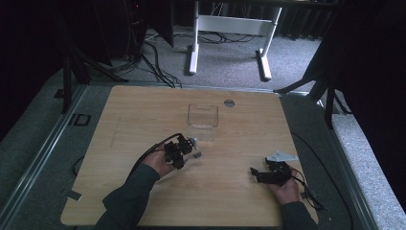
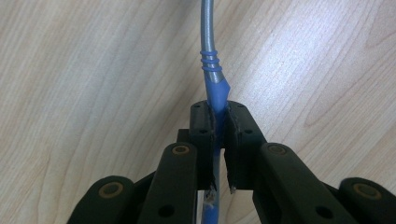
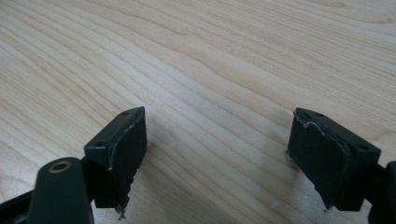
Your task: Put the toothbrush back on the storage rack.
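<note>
My left gripper (image 2: 218, 109) is shut on the blue handle of a utensil (image 2: 215, 91), whose bare metal shaft runs up and away over the wood. In the high view that gripper (image 1: 186, 152) sits low over the table's middle left, and the utensil's far end (image 1: 197, 155) pokes out to its right. A clear, empty plastic box (image 1: 202, 116) stands a short way beyond it. My right gripper (image 3: 219, 135) stands open just above the bare wood, with nothing between its pads. In the high view it (image 1: 254, 172) is near the front right and points left.
The wooden table (image 1: 143, 110) has a small grey round cap (image 1: 229, 102) near its far edge. Past it are carpet, cables and a white desk frame (image 1: 230, 24). Dark stands flank the table on both sides.
</note>
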